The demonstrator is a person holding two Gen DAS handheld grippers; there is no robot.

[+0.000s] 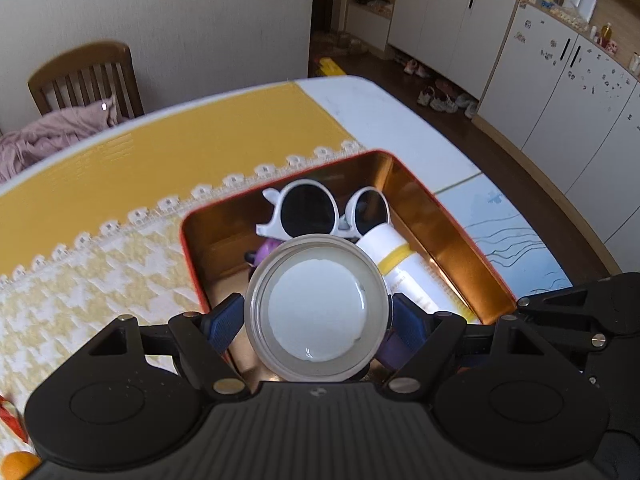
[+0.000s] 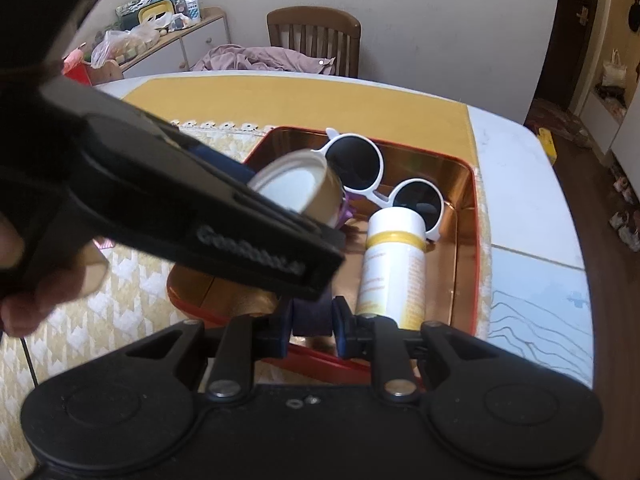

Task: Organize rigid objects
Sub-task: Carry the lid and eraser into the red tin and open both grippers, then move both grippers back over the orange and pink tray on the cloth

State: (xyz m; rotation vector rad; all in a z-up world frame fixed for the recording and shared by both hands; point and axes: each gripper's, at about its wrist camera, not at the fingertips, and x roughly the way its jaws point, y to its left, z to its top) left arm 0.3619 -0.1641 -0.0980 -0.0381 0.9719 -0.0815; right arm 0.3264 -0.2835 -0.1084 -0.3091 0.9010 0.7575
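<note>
A red tin box with a gold inside stands on the table; it also shows in the right wrist view. In it lie white round sunglasses, a white and yellow bottle and a purple thing, mostly hidden. My left gripper is shut on a round metal can with a white end, held over the box. My right gripper is shut on a dark purple thing at the box's near edge.
A yellow and white patterned cloth covers the table's left part; white tabletop lies to the right. A wooden chair with pink cloth stands behind the table. White cabinets line the far wall. An orange object sits at bottom left.
</note>
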